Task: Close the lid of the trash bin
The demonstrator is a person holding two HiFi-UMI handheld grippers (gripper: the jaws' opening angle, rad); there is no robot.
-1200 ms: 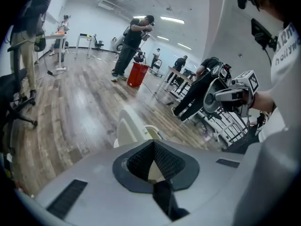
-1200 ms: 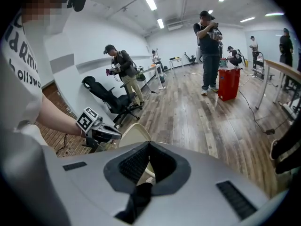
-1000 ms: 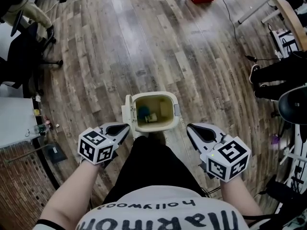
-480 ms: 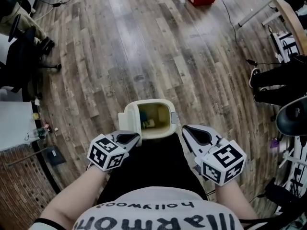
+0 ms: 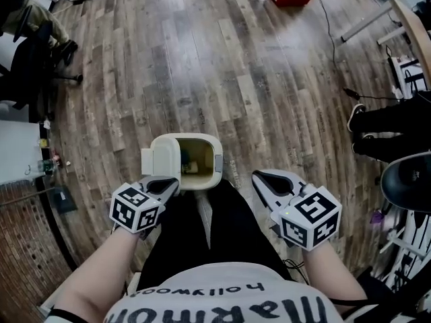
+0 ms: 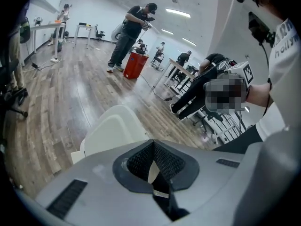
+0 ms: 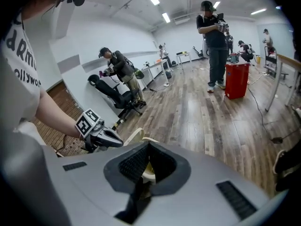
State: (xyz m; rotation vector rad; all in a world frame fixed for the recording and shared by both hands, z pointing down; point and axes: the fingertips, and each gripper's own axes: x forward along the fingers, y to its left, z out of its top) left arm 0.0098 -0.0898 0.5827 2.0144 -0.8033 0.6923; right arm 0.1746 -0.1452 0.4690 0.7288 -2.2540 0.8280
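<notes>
In the head view, the wood floor (image 5: 202, 59) is stretching ahead. The bin (image 5: 217, 161) is standing by the knees, mouth up, its lid (image 5: 163, 157) tilting up from the left edge. The left gripper (image 5: 172, 181) is hovering just beside the lid. In the left gripper view, its jaws are sitting together, empty. In the right gripper view, the right gripper (image 7: 148, 145) is likewise pressing its jaws together on nothing.
</notes>
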